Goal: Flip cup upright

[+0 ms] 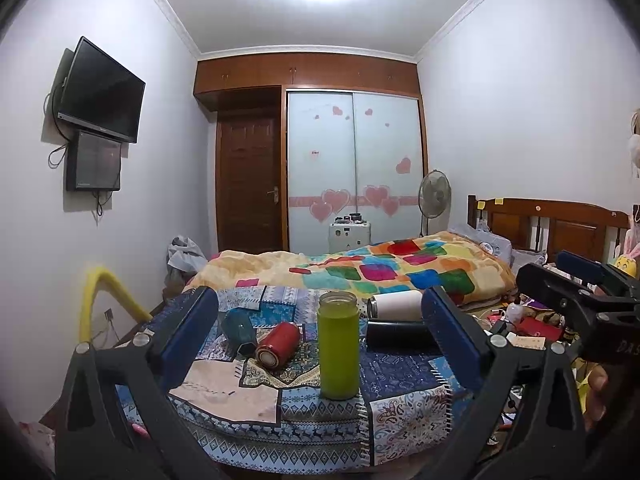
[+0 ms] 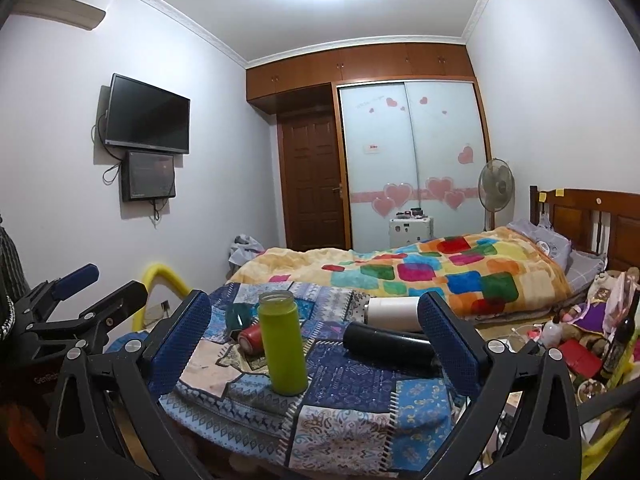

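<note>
A green cup [image 1: 338, 346] stands upright, mouth up, on the patchwork-covered table [image 1: 400, 412]; it also shows in the right wrist view [image 2: 283, 350]. A red cup [image 1: 278, 345] [image 2: 251, 338], a black cup [image 1: 400, 335] [image 2: 390, 343], a white cup [image 1: 396, 305] [image 2: 392, 308] and a teal cup [image 1: 237, 326] [image 2: 237, 317] lie on their sides behind it. My left gripper [image 1: 320, 336] is open and empty, its fingers either side of the green cup but nearer the camera. My right gripper [image 2: 316, 340] is open and empty, the black cup near its right finger.
A bed [image 1: 400, 272] with a colourful blanket lies behind the table. Clutter [image 2: 576, 344] fills the floor at the right. A yellow padded rail [image 1: 104, 292] stands at the left. The right gripper shows at the right edge of the left wrist view [image 1: 580, 292].
</note>
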{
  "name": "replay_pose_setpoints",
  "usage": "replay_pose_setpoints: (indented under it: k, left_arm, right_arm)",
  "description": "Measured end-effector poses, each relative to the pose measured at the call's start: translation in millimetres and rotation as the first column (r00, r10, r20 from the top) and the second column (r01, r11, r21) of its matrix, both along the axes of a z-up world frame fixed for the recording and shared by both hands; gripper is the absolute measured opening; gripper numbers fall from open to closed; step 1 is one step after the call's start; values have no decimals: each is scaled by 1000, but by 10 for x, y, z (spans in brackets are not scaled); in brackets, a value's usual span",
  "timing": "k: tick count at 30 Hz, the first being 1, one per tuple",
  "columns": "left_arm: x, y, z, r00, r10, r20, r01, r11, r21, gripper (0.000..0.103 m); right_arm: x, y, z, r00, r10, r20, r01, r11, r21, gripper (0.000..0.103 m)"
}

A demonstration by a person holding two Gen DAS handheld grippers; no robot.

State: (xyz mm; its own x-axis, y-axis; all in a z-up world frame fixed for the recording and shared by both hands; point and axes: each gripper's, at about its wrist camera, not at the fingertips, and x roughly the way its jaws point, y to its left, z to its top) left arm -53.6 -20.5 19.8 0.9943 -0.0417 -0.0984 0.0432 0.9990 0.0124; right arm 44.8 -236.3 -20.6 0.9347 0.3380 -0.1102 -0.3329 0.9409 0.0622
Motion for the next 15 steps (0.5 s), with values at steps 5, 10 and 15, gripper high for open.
replay_pose_setpoints:
  k: [5, 10, 15]
  left_arm:
    - [7, 3, 1, 1000, -2, 0, 2, 1000, 0, 103]
    - [14, 4, -1, 1000, -1, 1, 1, 1000, 0, 103]
    - [44, 15, 4, 1000, -2, -3, 2, 1000, -8, 103]
  right_arm:
    - [-24, -13, 27, 1000, -5, 11, 5, 1000, -6, 103]
    - [-47, -21, 52, 1000, -9, 19, 9, 1000, -8, 103]
    - [-52, -26, 55, 1000, -10, 20, 10, 1000, -8, 103]
